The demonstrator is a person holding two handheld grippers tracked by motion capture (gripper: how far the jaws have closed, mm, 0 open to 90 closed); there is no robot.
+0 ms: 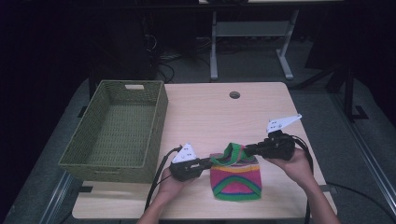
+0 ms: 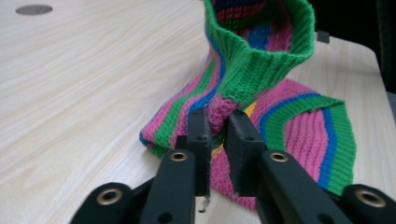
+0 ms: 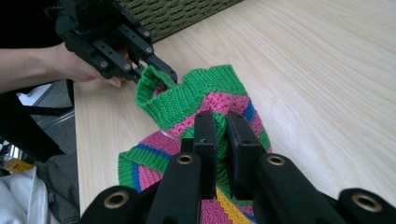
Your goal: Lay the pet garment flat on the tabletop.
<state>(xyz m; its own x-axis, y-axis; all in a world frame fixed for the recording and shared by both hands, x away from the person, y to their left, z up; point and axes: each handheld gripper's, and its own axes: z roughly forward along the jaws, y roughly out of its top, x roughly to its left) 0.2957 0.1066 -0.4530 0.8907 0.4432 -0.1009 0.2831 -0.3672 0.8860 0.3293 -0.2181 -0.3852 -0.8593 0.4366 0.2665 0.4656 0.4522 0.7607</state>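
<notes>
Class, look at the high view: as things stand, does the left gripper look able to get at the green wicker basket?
Probably yes, but not freely. The basket sits just beside the left gripper with bare table between; however, its jaws are shut on the striped knitted hat, which the right gripper also grips.

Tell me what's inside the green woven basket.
The basket looks empty: bare woven floor and walls in the high view. Its near wall hides a strip of the floor behind it. The striped knit piece lies outside on the table, held by both grippers.
</notes>
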